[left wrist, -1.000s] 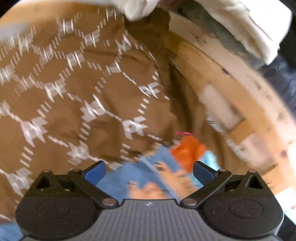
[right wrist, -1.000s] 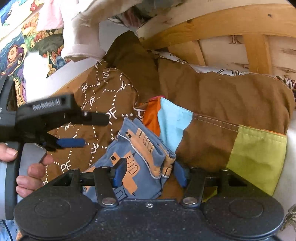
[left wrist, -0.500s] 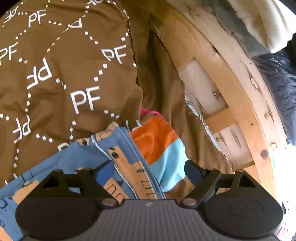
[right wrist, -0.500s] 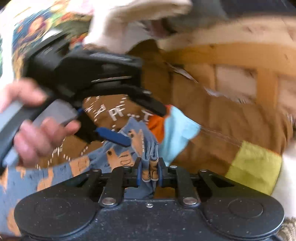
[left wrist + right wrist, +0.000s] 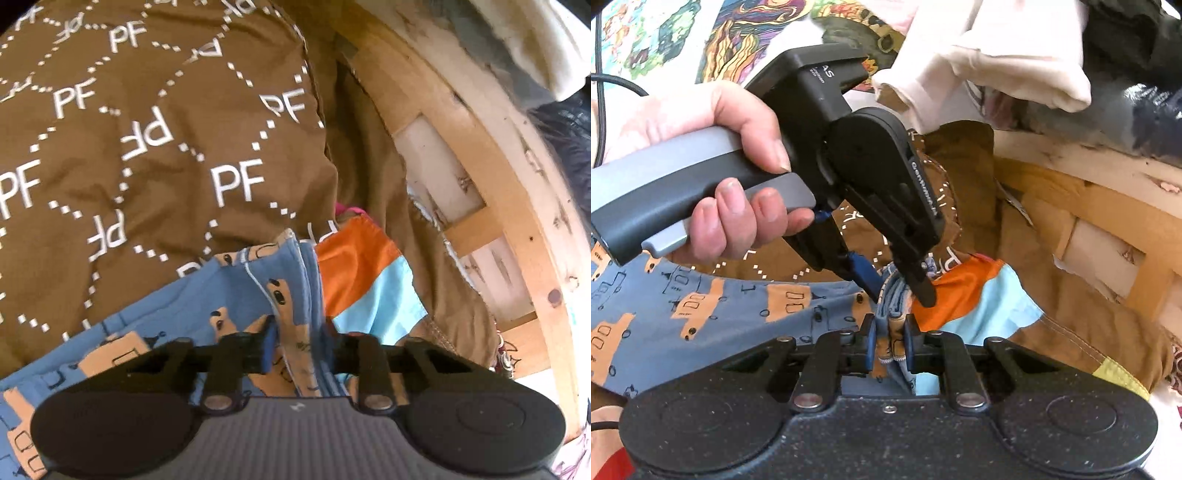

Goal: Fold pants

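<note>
Right wrist view: right gripper clamped on the bunched edge of the blue printed pants, both pads pressing the folds. Just above, left gripper closing on the same bunched edge, fabric between its fingers, a hand on its handle. Left wrist view: same edge between the left gripper's narrowing jaws, pants lying over a brown PF-printed cushion beside an orange and light-blue patch. Likely risks: two grips so close together, leaving the rest slack and prone to a crooked fold; only some layers caught, outer ones slipping on lifting; patchwork cloth beneath pinched along with the pants.
</note>
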A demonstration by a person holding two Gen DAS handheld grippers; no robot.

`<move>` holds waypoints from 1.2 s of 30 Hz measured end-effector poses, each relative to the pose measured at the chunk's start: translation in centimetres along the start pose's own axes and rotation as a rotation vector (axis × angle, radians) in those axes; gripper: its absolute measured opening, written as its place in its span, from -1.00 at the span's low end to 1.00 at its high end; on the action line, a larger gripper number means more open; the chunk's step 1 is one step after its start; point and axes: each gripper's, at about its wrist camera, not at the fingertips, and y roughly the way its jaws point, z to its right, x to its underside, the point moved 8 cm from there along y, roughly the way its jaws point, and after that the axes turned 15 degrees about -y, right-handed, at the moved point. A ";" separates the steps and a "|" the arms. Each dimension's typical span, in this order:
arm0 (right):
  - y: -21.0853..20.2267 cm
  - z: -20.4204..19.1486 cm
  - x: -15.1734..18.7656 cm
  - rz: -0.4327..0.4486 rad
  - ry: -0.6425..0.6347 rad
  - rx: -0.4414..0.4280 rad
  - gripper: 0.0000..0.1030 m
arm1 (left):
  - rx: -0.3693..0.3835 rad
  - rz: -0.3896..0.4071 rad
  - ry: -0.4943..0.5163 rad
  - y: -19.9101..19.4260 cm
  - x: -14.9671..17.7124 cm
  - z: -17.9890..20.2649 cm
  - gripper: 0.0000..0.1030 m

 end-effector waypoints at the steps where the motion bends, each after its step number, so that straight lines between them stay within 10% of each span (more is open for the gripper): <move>1: -0.2 -0.1 -0.1 0.003 -0.004 -0.002 -0.70 | 0.007 0.012 0.001 -0.5 0.1 -0.2 -0.71; 17: -5.3 -7.7 -4.7 0.202 -0.125 -0.252 -0.70 | 0.085 0.225 -0.200 -12.5 3.7 -9.2 -0.77; 32: -5.1 -16.6 -4.5 0.121 -0.182 -0.501 -0.70 | -0.016 0.239 -0.303 -14.0 7.0 -17.6 -0.76; 36: -4.5 -17.3 -3.9 0.090 -0.192 -0.517 -0.70 | -0.044 0.242 -0.336 -13.5 7.5 -19.0 -0.39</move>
